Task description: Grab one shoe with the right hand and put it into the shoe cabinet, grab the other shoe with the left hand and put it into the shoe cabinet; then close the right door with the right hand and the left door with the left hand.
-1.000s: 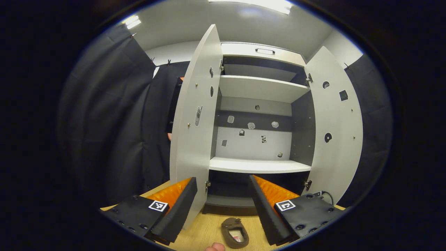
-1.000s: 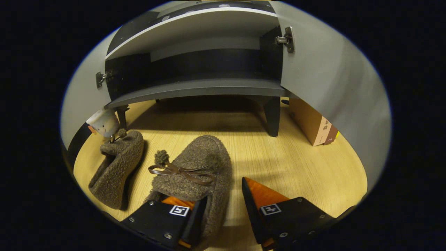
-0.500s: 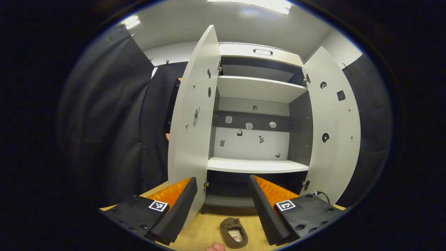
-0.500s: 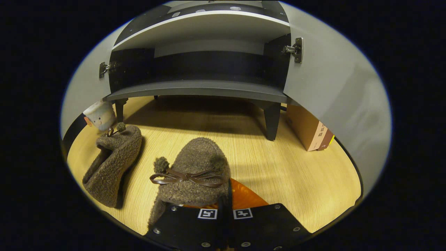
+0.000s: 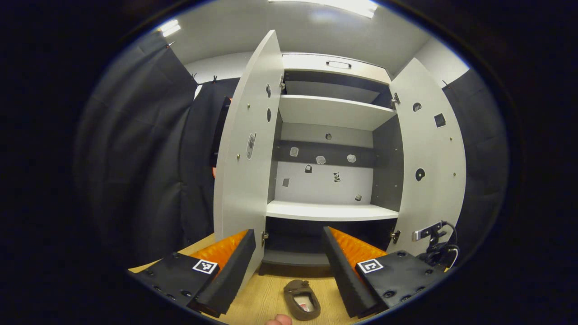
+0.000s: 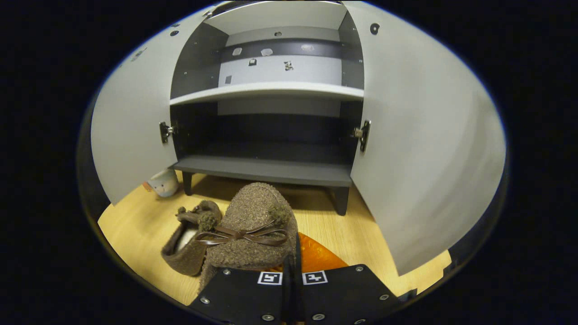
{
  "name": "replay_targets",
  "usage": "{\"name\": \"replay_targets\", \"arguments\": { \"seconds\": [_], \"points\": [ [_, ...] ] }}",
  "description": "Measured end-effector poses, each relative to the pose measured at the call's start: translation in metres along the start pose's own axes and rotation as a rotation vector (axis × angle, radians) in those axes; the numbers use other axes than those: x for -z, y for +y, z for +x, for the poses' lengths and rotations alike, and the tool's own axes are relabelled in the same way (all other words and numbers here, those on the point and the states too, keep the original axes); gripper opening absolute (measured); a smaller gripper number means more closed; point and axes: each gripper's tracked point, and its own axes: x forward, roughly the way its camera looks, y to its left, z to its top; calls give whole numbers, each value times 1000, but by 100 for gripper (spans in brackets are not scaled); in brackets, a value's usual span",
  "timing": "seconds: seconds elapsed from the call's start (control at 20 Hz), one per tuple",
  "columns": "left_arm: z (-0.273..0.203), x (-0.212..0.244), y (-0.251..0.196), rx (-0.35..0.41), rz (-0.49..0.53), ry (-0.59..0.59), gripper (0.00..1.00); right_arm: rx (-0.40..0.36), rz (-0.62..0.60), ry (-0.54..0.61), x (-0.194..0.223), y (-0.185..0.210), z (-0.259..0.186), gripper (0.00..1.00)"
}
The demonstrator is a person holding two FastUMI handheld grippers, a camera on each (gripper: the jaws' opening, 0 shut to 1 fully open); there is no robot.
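Both right tongs [image 6: 291, 271] clamping shoe [image 6: 253, 230], left tongs [image 5: 289, 262] agape

The right claw [image 6: 291, 271] has lifted its shoe [image 6: 253, 225] toward the cabinet [image 6: 266, 169].

No readable text | small stickers on shoe cabinet [image 5: 325, 180] back panel too small to make out | no brands, no numbers

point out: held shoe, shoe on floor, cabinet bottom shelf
held shoe [image 6: 253, 225], right gripper view, on its fuzzy toe above the bow
shoe on floor [image 6: 187, 243], right gripper view, on its side wall
cabinet bottom shelf [image 6: 266, 170], right gripper view, on its front edge
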Motion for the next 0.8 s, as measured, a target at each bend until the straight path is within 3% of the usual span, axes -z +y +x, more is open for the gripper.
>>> {"name": "replay_targets", "arguments": {
  "seconds": [0.15, 0.4, 0.55, 0.8],
  "points": [
    [0, 4, -6, 16, 5, 6, 99, -16, 27, -74, -56, 10, -33, 1],
    [-1, 8, -17, 49, 11, 8, 96, 24, -7, -212, -185, 5, -57, 1],
    [-4, 8, -20, 63, 6, 1, 96, 10, -8, -299, -257, 8, -41, 1],
    [-6, 11, -12, 56, 3, 8, 96, 39, 8, -291, -339, 0, 20, 1]
  ]
}}
